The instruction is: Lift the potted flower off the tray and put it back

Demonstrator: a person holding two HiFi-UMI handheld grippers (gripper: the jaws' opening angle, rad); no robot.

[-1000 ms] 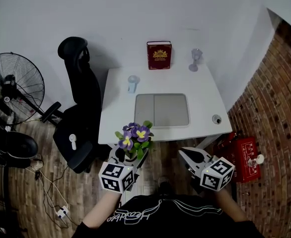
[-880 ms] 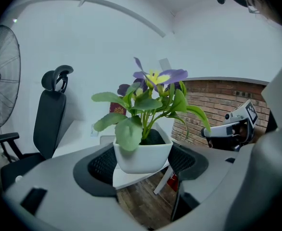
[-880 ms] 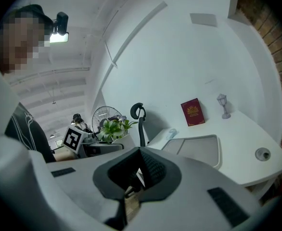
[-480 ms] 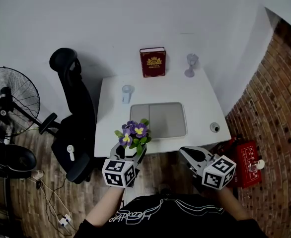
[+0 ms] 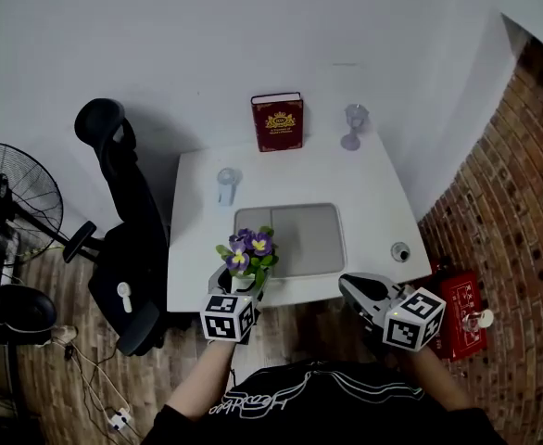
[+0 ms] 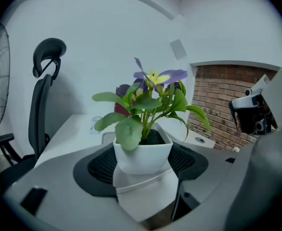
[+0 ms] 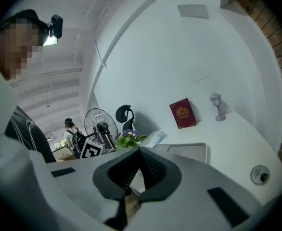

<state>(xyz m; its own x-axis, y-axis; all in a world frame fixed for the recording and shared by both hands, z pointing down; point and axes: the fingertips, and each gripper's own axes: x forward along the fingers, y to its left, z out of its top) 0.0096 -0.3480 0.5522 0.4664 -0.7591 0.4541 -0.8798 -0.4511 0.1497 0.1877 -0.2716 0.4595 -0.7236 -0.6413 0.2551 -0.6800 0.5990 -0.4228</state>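
One potted flower [image 5: 247,251], one tray [image 5: 304,239]

The head view looks steeply down on the white table [image 5: 373,202]; both gripper views look low across it from near its front edge.

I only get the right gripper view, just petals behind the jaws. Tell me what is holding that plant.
Observer: The left gripper is shut on the potted flower, which stands upright between its jaws.
Operator: Now place it against the tray.
Observer: In the head view the blooms overlap the tray's near left corner, while the gripper's cube hangs off the table's front edge.
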